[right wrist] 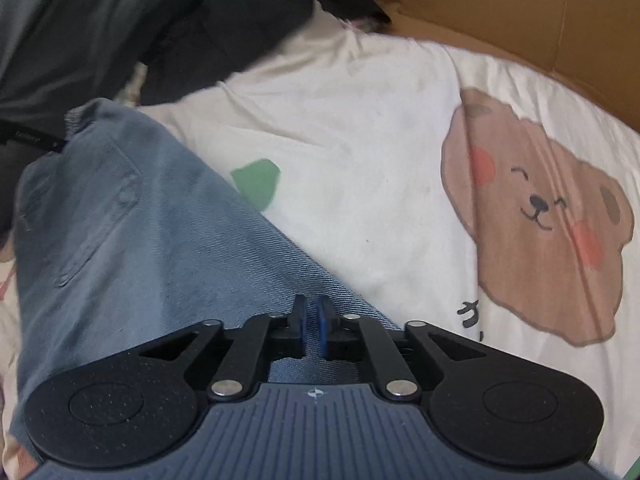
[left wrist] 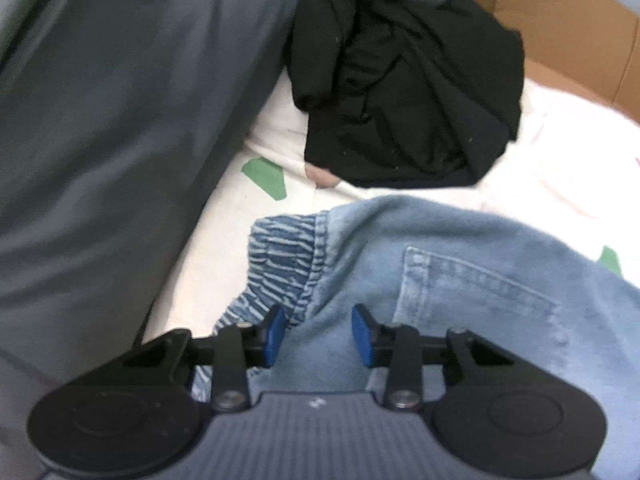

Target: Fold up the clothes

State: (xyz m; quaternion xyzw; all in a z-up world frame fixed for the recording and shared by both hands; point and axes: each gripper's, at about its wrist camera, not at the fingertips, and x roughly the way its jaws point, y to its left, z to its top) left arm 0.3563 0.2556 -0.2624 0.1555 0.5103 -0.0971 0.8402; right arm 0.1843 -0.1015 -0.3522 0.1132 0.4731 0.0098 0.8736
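Jeans (left wrist: pixel 460 280), light-blue denim, elastic waistband bunched, on bear-print sheet (right wrist: pixel 360 140), left gripper (left wrist: pixel 320 332) fingers apart over denim, right gripper (right wrist: pixel 312 328) fingers narrow, nothing between.

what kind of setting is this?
Probably a home bedroom: the jeans lie on a cream bear-print bedsheet, unfolded dark clothes are heaped beside them, and a cardboard box stands behind.

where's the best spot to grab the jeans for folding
Probably the waistband of the jeans, coming from above with one pad on each side of the edge. In the left wrist view it stands up in a thick gathered ridge just ahead of the left tool, while the leg cloth lies flat and offers no edge.
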